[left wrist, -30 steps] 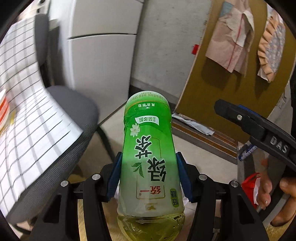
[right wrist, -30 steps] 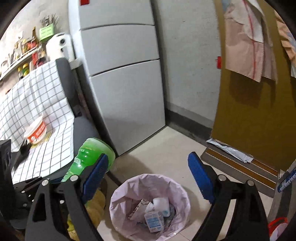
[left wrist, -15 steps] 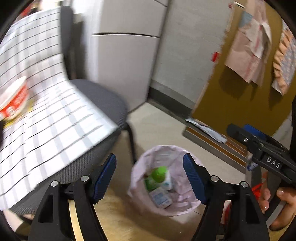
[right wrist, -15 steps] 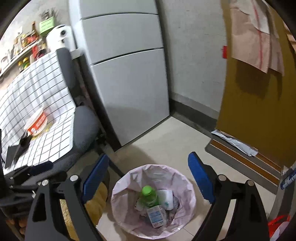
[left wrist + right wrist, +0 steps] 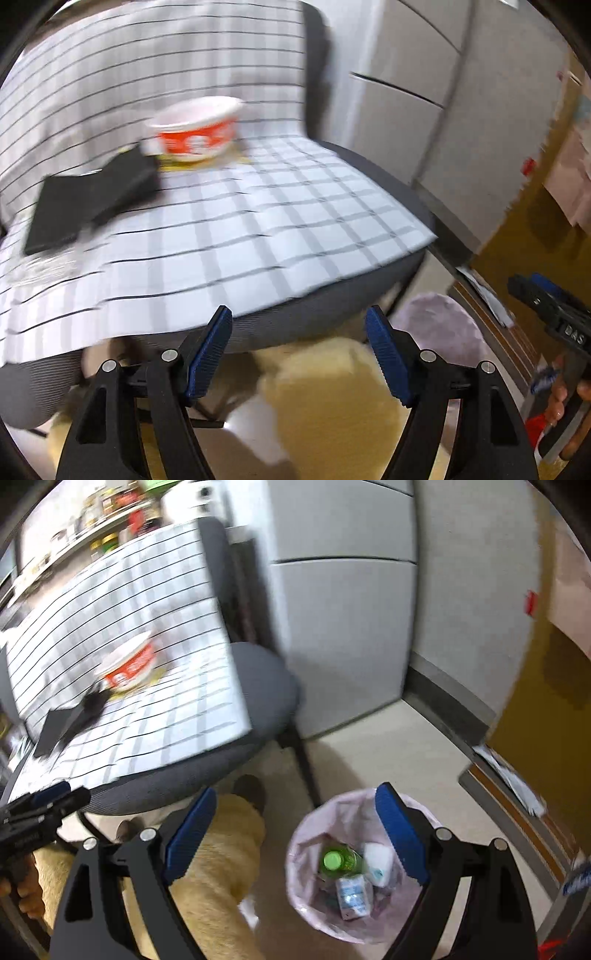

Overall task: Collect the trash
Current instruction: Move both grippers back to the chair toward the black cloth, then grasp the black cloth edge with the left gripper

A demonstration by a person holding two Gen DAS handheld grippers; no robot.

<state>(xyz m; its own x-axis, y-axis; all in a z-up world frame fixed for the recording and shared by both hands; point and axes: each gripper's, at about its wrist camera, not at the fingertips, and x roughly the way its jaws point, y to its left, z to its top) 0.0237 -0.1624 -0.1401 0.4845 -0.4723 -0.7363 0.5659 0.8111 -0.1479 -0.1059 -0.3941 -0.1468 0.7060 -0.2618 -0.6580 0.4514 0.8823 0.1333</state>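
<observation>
The left gripper (image 5: 299,350) has its blue pads spread wide with nothing between them; past its tips lies the near edge of a grey chair seat (image 5: 332,314) draped in a checked cloth (image 5: 258,221). Far on that cloth, well beyond the jaws and left of their line, sits a red-and-white bowl (image 5: 197,129), with a flat black object (image 5: 88,203) just to its left and nearer. Low to the right, the pink-lined trash bin (image 5: 439,325) shows only as a blurred rim beside the right pad.

The right gripper (image 5: 295,830) likewise stands wide open and empty. The bin (image 5: 306,849) sits on the floor under its right finger (image 5: 402,838), which crosses the rim. Inside lie a green-capped bottle (image 5: 338,860), a small carton (image 5: 352,893) nearer, and a white item (image 5: 378,860) to the right. Left of the jaws, tan trousers (image 5: 221,867) show. The chair and bowl (image 5: 129,664) lie far left, and the left gripper (image 5: 37,812) shows at the left edge.
</observation>
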